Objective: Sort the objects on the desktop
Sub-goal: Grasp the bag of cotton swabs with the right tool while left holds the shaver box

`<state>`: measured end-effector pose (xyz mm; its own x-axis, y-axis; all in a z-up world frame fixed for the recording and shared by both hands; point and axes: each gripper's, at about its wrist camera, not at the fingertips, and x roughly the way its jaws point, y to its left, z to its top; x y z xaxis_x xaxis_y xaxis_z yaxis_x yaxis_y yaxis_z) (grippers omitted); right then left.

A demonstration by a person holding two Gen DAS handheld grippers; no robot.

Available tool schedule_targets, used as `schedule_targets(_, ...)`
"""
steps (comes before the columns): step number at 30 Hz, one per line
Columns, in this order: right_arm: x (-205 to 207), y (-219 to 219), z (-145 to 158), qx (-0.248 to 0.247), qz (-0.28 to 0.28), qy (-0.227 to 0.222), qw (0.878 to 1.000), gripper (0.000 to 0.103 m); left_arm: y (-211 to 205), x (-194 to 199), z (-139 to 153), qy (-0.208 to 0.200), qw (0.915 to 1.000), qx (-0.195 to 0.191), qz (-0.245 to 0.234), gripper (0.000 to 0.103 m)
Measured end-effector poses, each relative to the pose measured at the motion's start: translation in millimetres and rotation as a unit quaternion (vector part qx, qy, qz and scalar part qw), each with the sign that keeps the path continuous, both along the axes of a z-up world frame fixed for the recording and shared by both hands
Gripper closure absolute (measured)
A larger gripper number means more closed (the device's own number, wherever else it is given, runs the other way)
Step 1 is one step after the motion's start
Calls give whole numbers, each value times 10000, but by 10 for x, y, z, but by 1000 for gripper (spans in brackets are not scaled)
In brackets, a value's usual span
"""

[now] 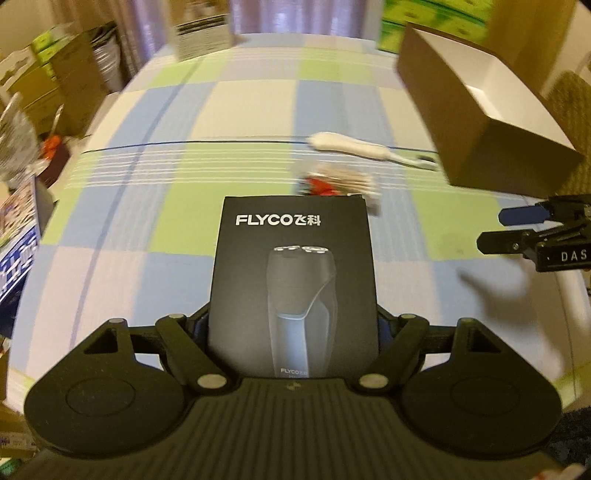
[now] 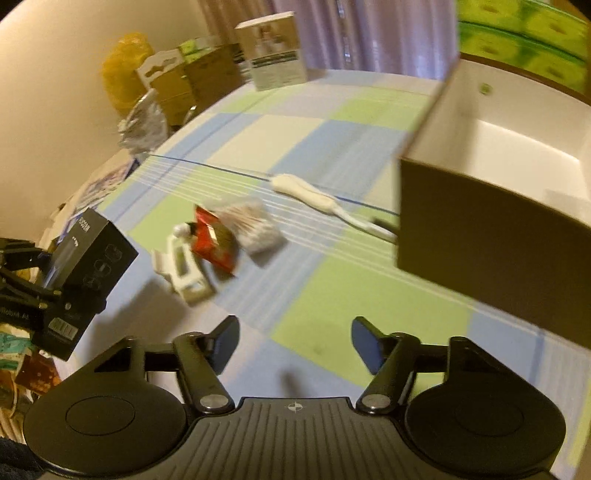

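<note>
We find the left gripper pinching the black shaver box at its lower sides, raised off the checked tablecloth, presumably for carrying to the open brown box. The right gripper hovers spread and empty.

checked tablecloth, purple curtain, yellow bag, stacked cartons

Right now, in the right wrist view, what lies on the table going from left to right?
Black shaver box held in the left tongs → white packet → red packet → clear bag of cotton swabs → white toothbrush-like item → open brown box.
</note>
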<state>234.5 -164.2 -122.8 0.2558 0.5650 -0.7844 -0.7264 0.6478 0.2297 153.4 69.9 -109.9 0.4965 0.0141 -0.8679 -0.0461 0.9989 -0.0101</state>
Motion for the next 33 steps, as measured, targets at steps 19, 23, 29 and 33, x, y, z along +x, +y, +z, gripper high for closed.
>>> schedule_targets(19,340,1026,-253,-187,787,-538,9953,56,815,422,-139,54,9993,-215,294,27)
schedule_targets(23,462,1148,-379,-296,1019,-525,9930,56,871,511,-174,103,9994,-233,229,27)
schedule_targets(29,630,1317,-551,-440,1145,-454,9914,57,919,620,-216,159,9994,-267,135,27)
schedule_targets(33,700,1379,-615,-488,1061,-370,9925,71,941,690,-239,186,9994,-275,58,27)
